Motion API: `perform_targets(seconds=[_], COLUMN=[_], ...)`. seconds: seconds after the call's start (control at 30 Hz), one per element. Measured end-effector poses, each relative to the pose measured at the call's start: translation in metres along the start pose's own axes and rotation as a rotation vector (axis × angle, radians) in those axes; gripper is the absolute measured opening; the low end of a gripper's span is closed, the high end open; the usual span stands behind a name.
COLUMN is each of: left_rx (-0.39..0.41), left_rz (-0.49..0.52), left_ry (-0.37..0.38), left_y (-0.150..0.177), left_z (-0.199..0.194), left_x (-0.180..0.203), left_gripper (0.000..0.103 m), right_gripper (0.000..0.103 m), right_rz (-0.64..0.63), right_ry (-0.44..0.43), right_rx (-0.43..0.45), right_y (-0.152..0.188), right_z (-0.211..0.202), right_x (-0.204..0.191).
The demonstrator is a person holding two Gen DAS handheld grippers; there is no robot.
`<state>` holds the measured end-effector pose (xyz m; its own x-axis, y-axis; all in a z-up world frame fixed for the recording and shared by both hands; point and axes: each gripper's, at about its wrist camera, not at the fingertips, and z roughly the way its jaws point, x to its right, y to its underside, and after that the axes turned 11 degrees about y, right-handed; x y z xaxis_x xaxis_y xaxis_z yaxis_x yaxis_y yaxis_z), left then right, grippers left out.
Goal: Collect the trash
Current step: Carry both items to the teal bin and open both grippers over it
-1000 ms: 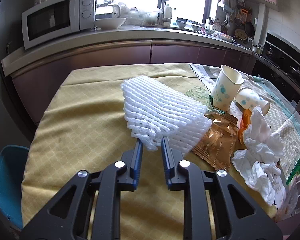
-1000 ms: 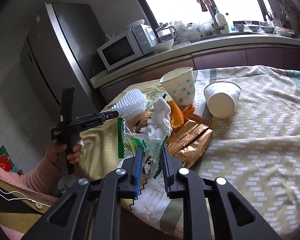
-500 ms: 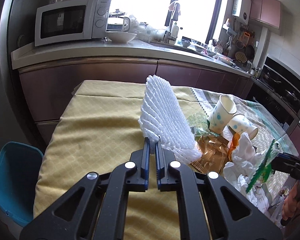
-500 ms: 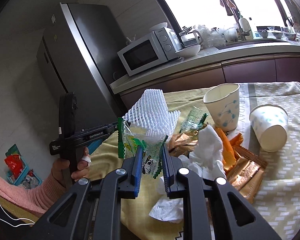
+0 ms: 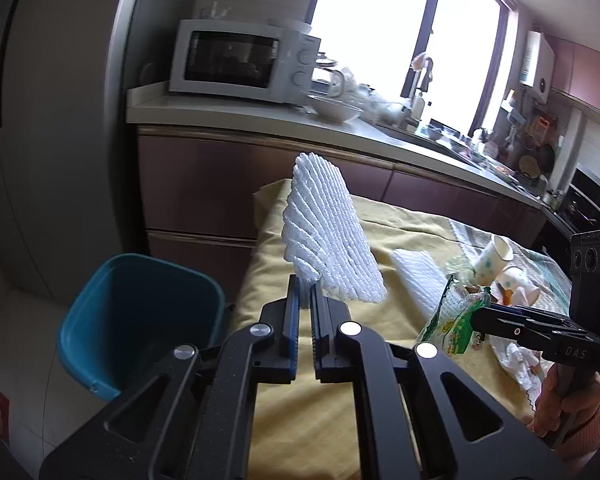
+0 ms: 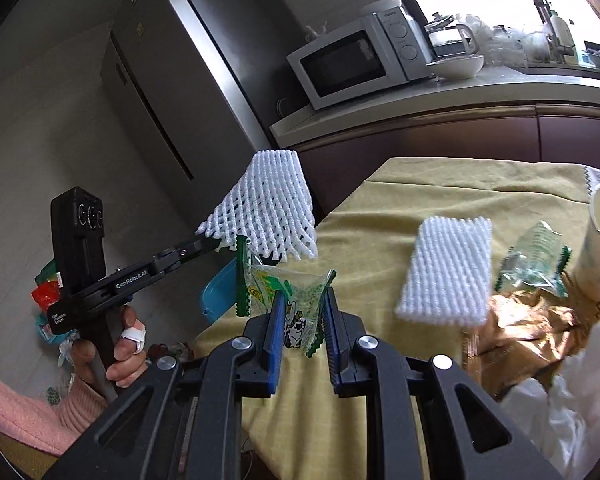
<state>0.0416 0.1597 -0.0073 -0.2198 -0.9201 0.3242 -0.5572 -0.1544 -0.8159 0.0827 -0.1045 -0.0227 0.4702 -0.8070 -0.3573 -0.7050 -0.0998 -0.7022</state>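
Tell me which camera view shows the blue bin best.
The left wrist view: the blue bin stands open on the floor beside the table, its inside visible. The right wrist view shows only a blue sliver behind the table edge.

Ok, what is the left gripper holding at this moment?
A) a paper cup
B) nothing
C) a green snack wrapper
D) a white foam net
D: the left gripper is shut on the edge of the white foam net, which stands up clear of the yellow tablecloth; the green snack wrapper is in the right gripper.
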Motion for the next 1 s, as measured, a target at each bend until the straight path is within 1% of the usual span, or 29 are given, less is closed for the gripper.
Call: perform_targets(seconds=[0.1,0.23,0.3,0.43,0.53,0.73,0.87,0.9,1.0], left_rx=[0.014,0.015,0.008,-0.020,-0.048,-0.107,-0.140,-0.148,-0.172], left_rz=[-0.043,-0.106,-0.134,-0.176,-0.201,-0.226,-0.229,-0.231,-0.242], left_ry=[-0.078,-0.176,-0.226,-0.287,-0.312,-0.339,-0.339,-0.338,-0.337], left_y=[0.004,0.013,0.018,0.031,0.038,0.048,0.049,0.053,0.056], left_z=[-0.020,-0.039,-0.043,-0.043,-0.036,-0.017,-0.002,-0.002,0.011], left_x=[-0.035,-0.080,-0.101,-0.136,-0.155,-0.184,-0.193,-0.192,-0.195], left_gripper=[0.006,0.006,0.006,0.006,0.006,0.006,0.006,0.006,0.007], right_gripper=[0.017,0.017,0.017,0.017,0.018,0.018,0.020,0.020,0.025], right_rz=[-0.032,-0.076,-0.098,-0.137,-0.148,-0.172,-0.177,-0.174,-0.169], right_ry=[-0.028,-0.053,-0.059,-0.056,-0.048,0.008,0.047,0.056,0.072], right_rx=[-0.036,-0.068,-0.088,-0.141,-0.189,-0.283,-0.340,-0.350,-0.370], right_y=[-0.012,-0.032,-0.041,-0.049,-0.054,-0.055,-0.052,-0.052,-0.047], right_z=[0.030,0.066,0.085,0.121,0.149,0.197,0.219,0.223,0.231], right_x=[-0.022,-0.049,-0.062,-0.088,-0.102,-0.117,-0.120,-0.120,-0.124])
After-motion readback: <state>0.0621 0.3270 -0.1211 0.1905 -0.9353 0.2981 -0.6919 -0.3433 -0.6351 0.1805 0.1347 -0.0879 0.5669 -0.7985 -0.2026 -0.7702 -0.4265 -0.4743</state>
